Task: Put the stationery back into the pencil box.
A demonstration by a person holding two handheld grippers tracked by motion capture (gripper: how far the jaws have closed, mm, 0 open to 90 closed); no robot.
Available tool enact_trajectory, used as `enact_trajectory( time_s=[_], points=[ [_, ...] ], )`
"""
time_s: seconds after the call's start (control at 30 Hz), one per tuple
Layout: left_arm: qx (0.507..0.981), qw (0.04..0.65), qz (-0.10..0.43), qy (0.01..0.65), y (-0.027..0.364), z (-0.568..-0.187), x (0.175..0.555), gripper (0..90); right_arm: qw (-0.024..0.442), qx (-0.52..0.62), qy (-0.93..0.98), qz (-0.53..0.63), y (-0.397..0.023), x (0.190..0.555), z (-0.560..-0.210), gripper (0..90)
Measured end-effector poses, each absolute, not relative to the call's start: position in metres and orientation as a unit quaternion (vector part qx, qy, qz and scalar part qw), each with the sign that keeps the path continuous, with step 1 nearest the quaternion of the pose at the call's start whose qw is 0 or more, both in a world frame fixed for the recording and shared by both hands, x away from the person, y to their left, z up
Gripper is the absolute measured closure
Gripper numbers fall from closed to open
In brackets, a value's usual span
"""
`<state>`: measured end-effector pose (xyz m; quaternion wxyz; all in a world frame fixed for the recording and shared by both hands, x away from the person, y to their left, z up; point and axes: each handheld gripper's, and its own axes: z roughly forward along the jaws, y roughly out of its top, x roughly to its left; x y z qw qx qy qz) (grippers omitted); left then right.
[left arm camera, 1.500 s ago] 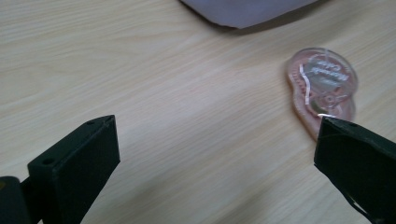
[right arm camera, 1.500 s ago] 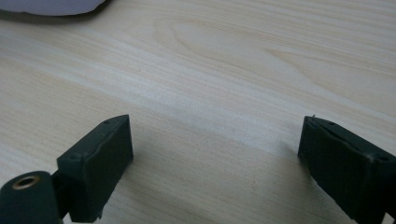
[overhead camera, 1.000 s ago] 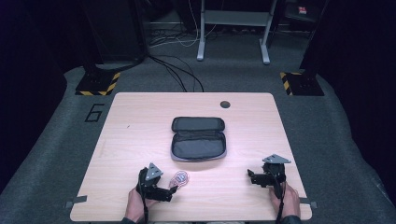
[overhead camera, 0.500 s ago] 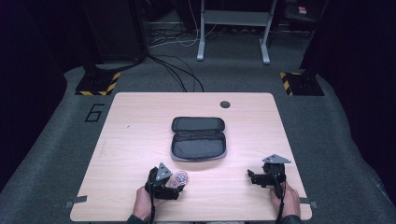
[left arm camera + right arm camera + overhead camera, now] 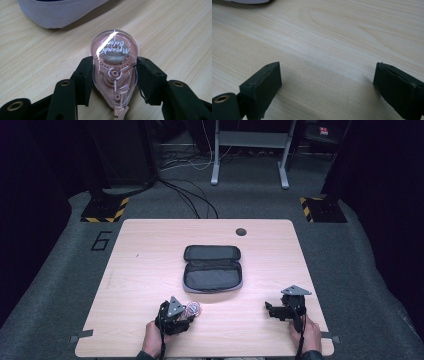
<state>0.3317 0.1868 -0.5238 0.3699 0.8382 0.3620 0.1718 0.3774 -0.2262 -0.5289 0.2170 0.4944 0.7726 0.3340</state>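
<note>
the left gripper sat at the near edge of the wooden table, left of the middle. its jaws had just been closing, and in the left gripper view both black pads pressed against the sides of a clear pink correction tape dispenser, which lay flat on the wood between them. the dispenser's round end pointed away from the gripper and its narrow tip pointed back toward it. from the high view the dispenser lay just in front of the left gripper, near an open grey pencil case in the middle of the table. a pale edge of that case showed beyond the dispenser in the left gripper view. the right gripper rested near the table's right front corner, well apart from the dispenser, its jaws spread wide over bare wood with nothing between them.
</note>
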Motion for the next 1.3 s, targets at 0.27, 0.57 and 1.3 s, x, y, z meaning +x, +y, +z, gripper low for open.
enact_trajectory(
  time_s=[0.27,0.57,1.3],
  points=[
    [0.829,0.391,0.168,0.362,0.191,-0.525,0.326,50.2,0.217,0.495,0.772,0.334,-0.226,0.377,-0.529,7.4],
    [0.825,0.397,0.176,0.363,0.195,-0.52,0.322,50.2,0.217,0.495,0.772,0.334,-0.226,0.377,-0.529,7.4],
    [0.829,0.414,0.167,0.337,0.19,-0.48,0.329,50.2,0.216,0.495,0.772,0.335,-0.226,0.377,-0.529,7.3]
  ],
)
